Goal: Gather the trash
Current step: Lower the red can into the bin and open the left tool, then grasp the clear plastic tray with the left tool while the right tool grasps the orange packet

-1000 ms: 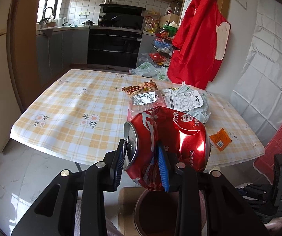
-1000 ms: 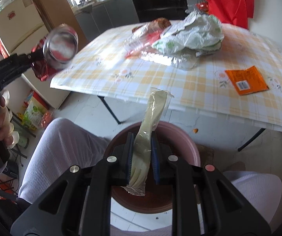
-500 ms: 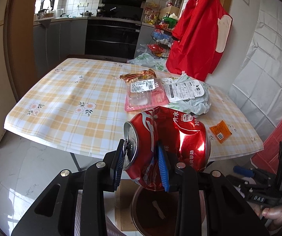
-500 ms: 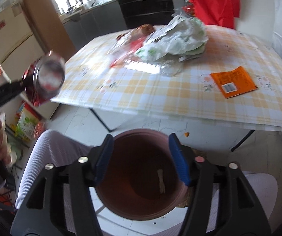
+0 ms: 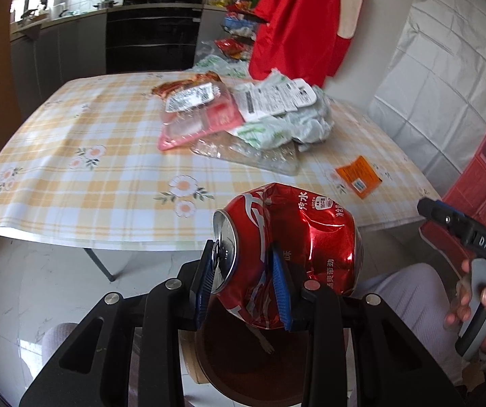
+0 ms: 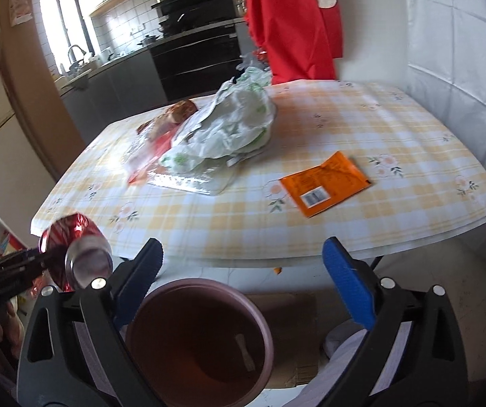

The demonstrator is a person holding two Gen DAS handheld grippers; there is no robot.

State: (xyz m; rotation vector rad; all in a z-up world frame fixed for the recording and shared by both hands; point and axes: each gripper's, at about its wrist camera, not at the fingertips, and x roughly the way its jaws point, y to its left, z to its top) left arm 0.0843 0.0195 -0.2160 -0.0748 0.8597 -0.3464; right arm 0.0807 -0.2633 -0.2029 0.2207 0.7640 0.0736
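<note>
My left gripper (image 5: 243, 271) is shut on a crushed red soda can (image 5: 294, 247), which it holds just above the brown round bin (image 5: 209, 366) on the floor. The right wrist view shows the can (image 6: 77, 237) at the left, beside the bin (image 6: 263, 325). My right gripper (image 6: 243, 247) hangs over the bin with its jaws opening wide and nothing between them. A wrapped plastic fork (image 6: 244, 352) lies inside the bin. More trash lies on the checked table (image 6: 412, 156): an orange packet (image 6: 324, 183), a crumpled white-green bag (image 6: 229, 129) and a clear food tray (image 5: 199, 115).
The bin stands on cardboard (image 6: 294, 308) by the table's front edge, between a person's knees (image 5: 405, 291). A red apron (image 5: 297, 20) hangs at the back right, kitchen counters (image 5: 66, 44) behind. A clear plastic sheet (image 5: 263, 159) lies under the bag.
The right gripper opened and let go of the wrapped fork, which dropped into the bin. The left gripper sank with the can toward the bin.
</note>
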